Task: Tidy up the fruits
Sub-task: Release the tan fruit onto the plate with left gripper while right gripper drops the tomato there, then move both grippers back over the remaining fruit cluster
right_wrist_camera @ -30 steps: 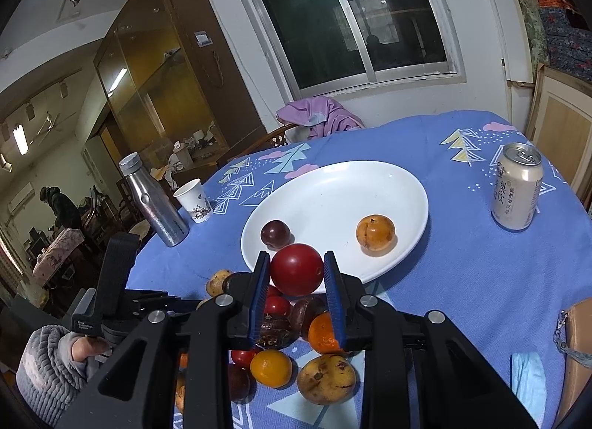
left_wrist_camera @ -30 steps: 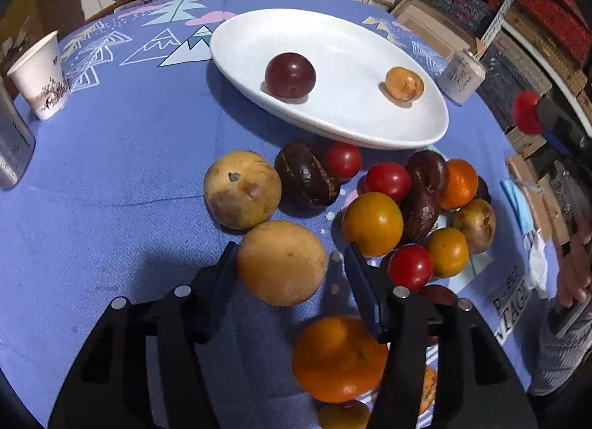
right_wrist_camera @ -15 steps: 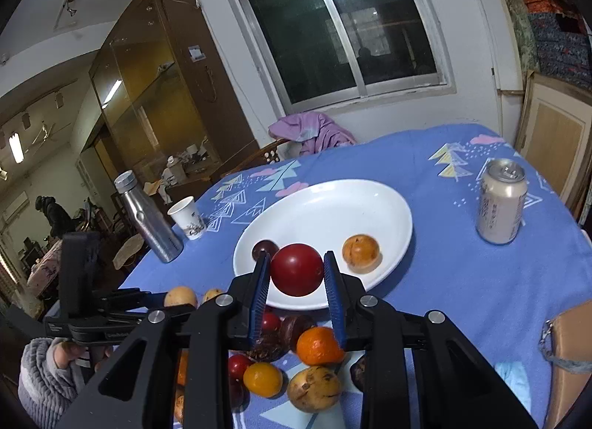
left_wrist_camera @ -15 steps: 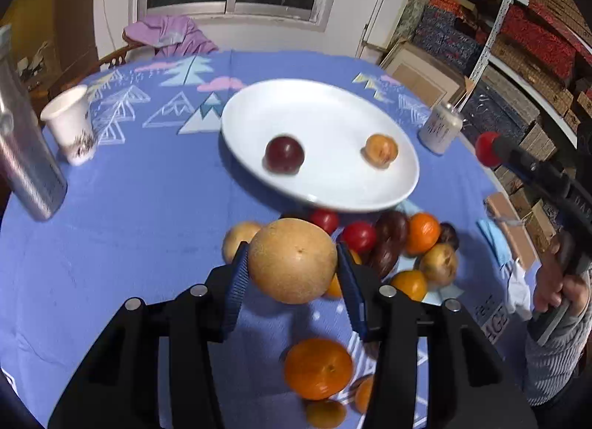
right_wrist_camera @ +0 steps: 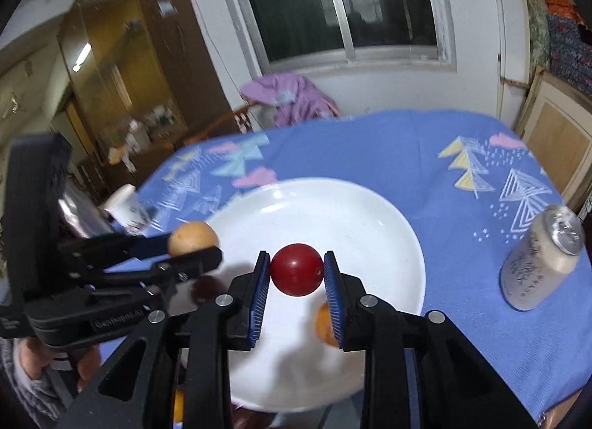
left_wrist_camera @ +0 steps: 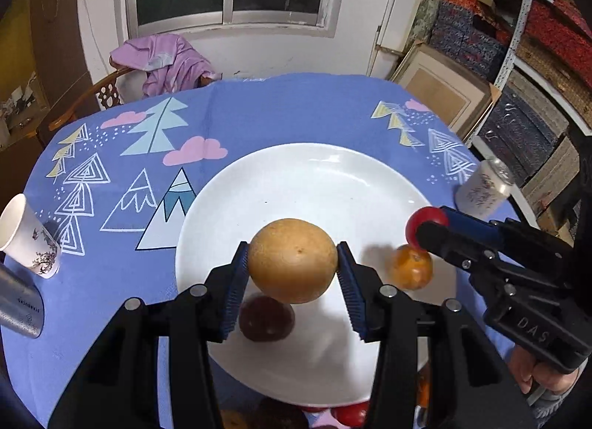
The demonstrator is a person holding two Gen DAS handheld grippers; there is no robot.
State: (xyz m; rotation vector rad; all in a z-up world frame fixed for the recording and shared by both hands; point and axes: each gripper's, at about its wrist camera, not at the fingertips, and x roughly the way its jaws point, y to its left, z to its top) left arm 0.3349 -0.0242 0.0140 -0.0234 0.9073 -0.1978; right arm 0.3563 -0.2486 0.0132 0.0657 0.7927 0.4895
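Observation:
My left gripper [left_wrist_camera: 292, 273] is shut on a large tan round fruit [left_wrist_camera: 292, 264] and holds it above the white plate [left_wrist_camera: 314, 177]. My right gripper [right_wrist_camera: 296, 277] is shut on a red round fruit [right_wrist_camera: 296, 273], also above the plate [right_wrist_camera: 333, 214]. On the plate lie a dark purple fruit [left_wrist_camera: 266, 319] and a small orange fruit [left_wrist_camera: 410, 268]. The right gripper with the red fruit [left_wrist_camera: 425, 225] shows at the right of the left wrist view. The left gripper with the tan fruit [right_wrist_camera: 192, 238] shows at the left of the right wrist view.
A drink can [right_wrist_camera: 536, 262] stands right of the plate on the blue tablecloth [left_wrist_camera: 259, 110]. A paper cup [left_wrist_camera: 26, 236] and a steel bottle [left_wrist_camera: 18, 308] stand at the left. More loose fruits [left_wrist_camera: 347, 414] lie at the plate's near edge. A chair with purple cloth [left_wrist_camera: 159, 59] is behind.
Both grippers have moved forward with their fruits and now hang over the plate. The fruit pile has slid out of view below the plate's near edge.

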